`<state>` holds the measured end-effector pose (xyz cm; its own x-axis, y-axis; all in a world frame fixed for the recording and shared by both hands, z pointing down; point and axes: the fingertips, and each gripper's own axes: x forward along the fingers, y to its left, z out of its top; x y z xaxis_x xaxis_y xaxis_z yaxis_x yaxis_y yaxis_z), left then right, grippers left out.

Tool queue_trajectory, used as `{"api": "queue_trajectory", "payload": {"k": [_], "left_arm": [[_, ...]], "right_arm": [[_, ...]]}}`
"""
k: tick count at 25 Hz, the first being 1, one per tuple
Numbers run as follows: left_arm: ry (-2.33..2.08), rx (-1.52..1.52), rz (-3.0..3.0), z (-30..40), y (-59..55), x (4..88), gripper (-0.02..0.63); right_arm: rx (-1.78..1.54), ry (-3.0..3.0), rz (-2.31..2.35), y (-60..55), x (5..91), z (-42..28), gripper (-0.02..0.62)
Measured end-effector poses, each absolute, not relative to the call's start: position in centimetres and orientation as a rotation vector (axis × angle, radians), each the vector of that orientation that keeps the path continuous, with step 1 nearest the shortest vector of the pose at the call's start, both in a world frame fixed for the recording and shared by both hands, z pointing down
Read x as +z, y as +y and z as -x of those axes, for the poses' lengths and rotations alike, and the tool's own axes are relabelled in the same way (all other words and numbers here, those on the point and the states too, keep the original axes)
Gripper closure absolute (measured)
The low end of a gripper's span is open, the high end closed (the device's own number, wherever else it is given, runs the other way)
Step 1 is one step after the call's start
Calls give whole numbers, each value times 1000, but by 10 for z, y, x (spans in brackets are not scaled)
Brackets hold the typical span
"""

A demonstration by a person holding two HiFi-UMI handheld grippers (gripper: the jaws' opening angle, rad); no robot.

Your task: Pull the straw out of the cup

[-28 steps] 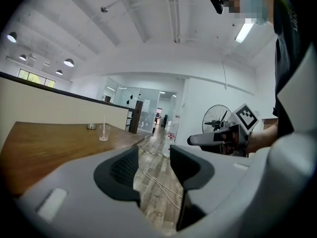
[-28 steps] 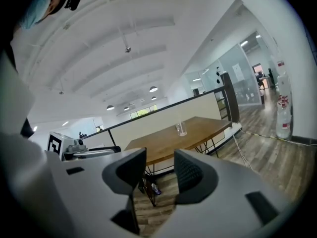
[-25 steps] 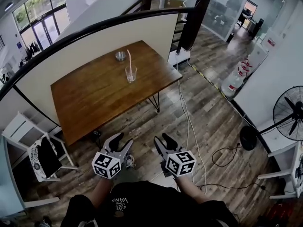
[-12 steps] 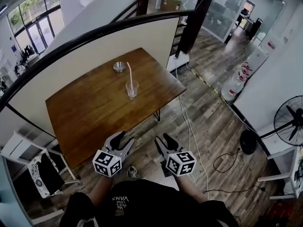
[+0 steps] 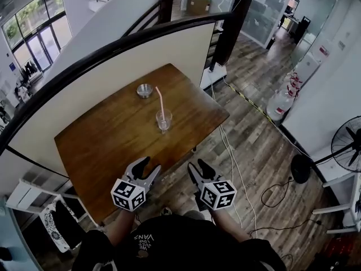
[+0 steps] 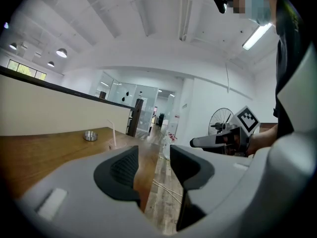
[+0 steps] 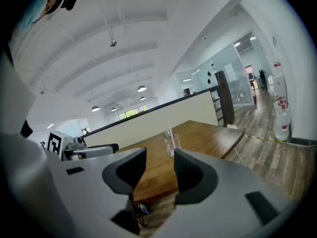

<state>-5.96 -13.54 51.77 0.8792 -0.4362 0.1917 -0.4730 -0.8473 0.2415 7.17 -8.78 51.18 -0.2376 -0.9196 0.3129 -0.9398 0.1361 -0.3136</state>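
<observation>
A clear glass cup (image 5: 163, 119) stands on the wooden table (image 5: 107, 140), right of its middle, with a pink straw (image 5: 159, 100) leaning up and to the left out of it. The cup (image 7: 172, 144) and straw (image 7: 169, 129) show ahead in the right gripper view, and small and far in the left gripper view as cup (image 6: 114, 144). My left gripper (image 5: 145, 167) and right gripper (image 5: 197, 169) hang side by side short of the table's near edge, both open with nothing between the jaws.
A small metal bowl (image 5: 145, 90) sits on the table behind the cup. A cream partition with a black rail (image 5: 113, 49) runs behind the table. Cables (image 5: 237, 168) lie on the plank floor at right, near a fan (image 5: 345, 143) and water bottles (image 5: 279, 105).
The table, cup and straw have come closer in the head view and shifted right. Both grippers keep the same open pose in front of the person.
</observation>
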Motion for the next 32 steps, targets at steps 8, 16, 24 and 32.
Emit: {"api": "queue_trajectory", "payload": {"k": [8,16,24,32], "left_arm": [[-710,202,-2731,54,-179,532,420],[-837,205,-2670,38,-231,541,420],[-980,206,-2602,15,-280,545,420],[-1077,253,-2566,-11,-321,562,420]], "right_arm": [[741,-2325,-1882,-135,528,-81,454],[749,-2382,-1749,-194,536,-101,454],[754,-2438,-1561,-249,543,-125,454],[761,-2483,-1395,-279,554,-142,454]]}}
